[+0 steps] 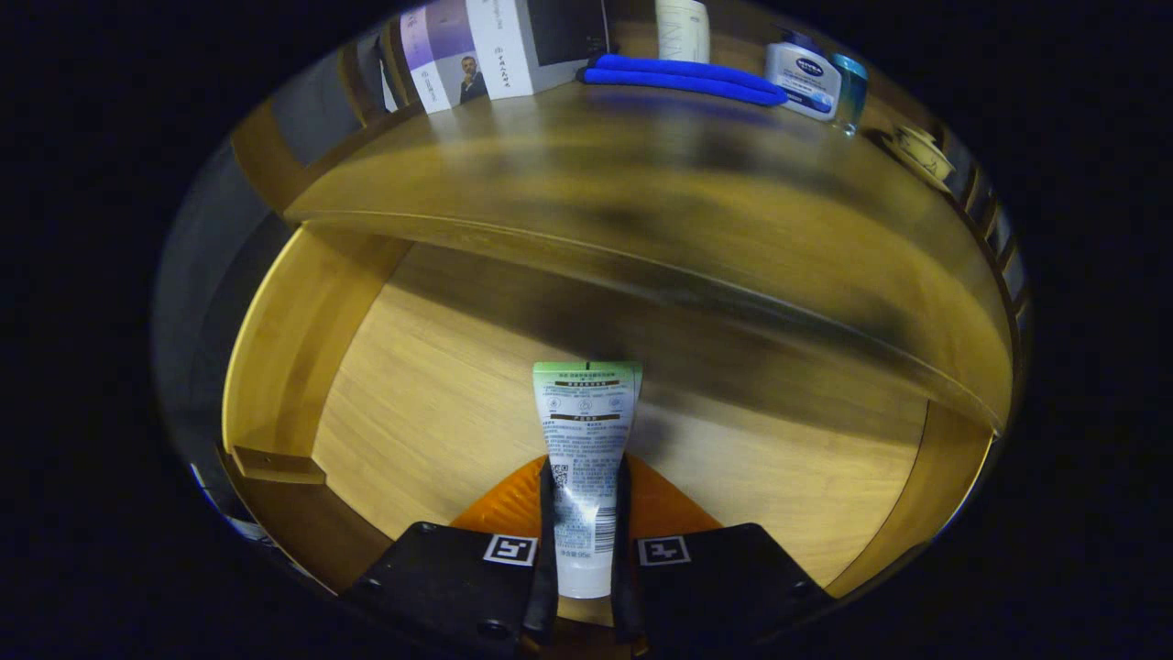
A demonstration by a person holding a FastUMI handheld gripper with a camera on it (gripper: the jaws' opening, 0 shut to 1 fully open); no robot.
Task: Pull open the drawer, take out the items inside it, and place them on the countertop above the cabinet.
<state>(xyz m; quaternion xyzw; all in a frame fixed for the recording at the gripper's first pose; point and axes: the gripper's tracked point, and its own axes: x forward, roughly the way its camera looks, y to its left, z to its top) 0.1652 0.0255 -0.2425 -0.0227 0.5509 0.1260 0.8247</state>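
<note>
Gripper view
Tubes: one white tube [586, 458] with a green crimped end, label text facing the camera.
Tube position: upright between the two fingers, its crimped end pointing ahead over the drawer floor.
Gripper [586, 536]: fingers drawn in close, one black pad against each long side of the tube; clamped on it.
Finger markers: two square black-and-white tags, one on each finger body.
Drawer [302, 348]: one, pulled open, light wood floor and side walls; the tube is held above its floor.
Countertop [641, 183]: one wooden surface beyond and above the drawer, its front edge blurred.
Items on countertop: two boxes [495, 46] standing at the far left; one blue folded cloth [683, 78] beside them; one pale bottle [683, 27] behind the cloth; one white and blue bottle [804, 78] just right of the cloth; one teal bottle [850, 92] touching or just beside it, cannot tell which.
Far right edge: one small pale object [921, 151], too distorted to identify.
</note>
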